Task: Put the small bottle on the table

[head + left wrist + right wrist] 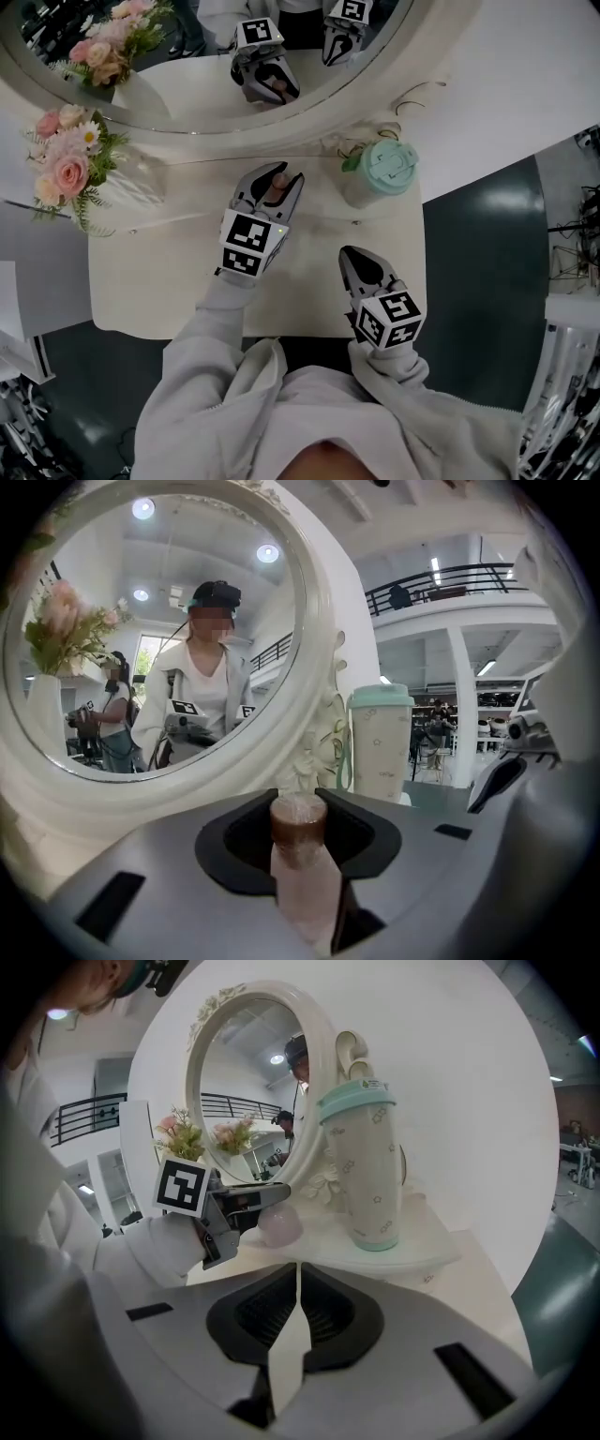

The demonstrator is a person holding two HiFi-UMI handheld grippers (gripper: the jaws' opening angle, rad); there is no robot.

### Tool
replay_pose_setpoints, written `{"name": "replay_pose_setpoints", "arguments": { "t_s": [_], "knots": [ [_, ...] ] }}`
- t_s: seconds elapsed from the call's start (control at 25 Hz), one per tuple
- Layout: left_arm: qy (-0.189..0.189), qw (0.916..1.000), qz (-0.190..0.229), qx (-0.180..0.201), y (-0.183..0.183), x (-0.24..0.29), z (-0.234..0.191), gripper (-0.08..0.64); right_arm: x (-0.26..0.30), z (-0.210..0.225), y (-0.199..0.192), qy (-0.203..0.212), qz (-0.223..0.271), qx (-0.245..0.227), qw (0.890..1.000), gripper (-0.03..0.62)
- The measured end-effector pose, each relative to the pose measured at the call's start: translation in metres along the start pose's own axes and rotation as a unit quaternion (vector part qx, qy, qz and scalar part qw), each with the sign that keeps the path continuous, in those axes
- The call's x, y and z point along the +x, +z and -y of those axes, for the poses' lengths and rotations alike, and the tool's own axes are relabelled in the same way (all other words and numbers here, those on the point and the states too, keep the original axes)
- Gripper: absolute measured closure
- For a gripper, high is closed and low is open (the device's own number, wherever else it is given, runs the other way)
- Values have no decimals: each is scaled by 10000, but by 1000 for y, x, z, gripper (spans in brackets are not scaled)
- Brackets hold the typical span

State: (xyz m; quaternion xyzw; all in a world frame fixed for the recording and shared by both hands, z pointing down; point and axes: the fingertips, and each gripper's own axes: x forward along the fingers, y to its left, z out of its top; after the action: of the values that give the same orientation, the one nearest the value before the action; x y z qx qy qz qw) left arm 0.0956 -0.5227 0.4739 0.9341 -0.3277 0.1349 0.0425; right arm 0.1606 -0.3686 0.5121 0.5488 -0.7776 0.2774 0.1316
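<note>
While left gripper's (279,176) fingers (230,846) grasp the small bottle (305,878), right gripper's (298,1283) own view shows it clenched.

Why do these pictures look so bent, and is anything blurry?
Head view: the wide lens bows the table edges. Left gripper view: dark rounded corners, the small bottle close up and soft, ceiling lights glaring in the mirror. Right gripper view: the same fisheye rim; the cup looks tilted.
</note>
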Motion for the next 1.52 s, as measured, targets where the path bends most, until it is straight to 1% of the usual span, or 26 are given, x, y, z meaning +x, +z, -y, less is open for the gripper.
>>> {"name": "replay_pose_setpoints", "arguments": {
  "t_s": [0.16,0.32,0.4,0.48,0.6,0.68,0.8,0.88,1.12,1.32,1.36,1.48,1.52],
  "knots": [
    [35,10000,-13,50,3,13,1,430,4,10,1,-43,7,93,9999,554],
    [217,9998,35,41,7,26,-2,428,11,16,1,-31,-32,132,9999,554],
    [448,9990,82,36,9,31,-4,428,14,17,0,-13,-68,154,9999,554],
    [784,9969,112,29,11,35,-6,428,16,17,-1,10,-100,167,9998,554],
    [1367,9906,24,7,8,37,-8,428,19,18,-3,25,-113,189,9998,554],
    [1687,9856,31,44,9,38,-9,426,19,20,-4,8,-116,220,9997,554],
    [2012,9794,86,148,10,39,-10,423,20,22,-6,-8,-126,261,9996,554],
    [2135,9767,118,203,10,39,-10,422,20,22,-6,-11,-117,275,9996,554],
    [2150,9763,112,213,9,40,-9,417,14,27,-2,-92,-47,276,9996,554],
    [1947,9806,156,159,10,40,-6,413,6,31,-1,-216,34,281,9994,554],
    [1900,9815,188,141,10,40,-5,398,4,31,-1,-247,46,297,9992,554],
    [1855,9824,221,68,9,35,-6,313,-3,31,1,-313,128,305,9990,554],
    [1848,9825,219,23,9,33,-7,304,-6,30,2,-327,153,294,9989,554]
  ]
}}
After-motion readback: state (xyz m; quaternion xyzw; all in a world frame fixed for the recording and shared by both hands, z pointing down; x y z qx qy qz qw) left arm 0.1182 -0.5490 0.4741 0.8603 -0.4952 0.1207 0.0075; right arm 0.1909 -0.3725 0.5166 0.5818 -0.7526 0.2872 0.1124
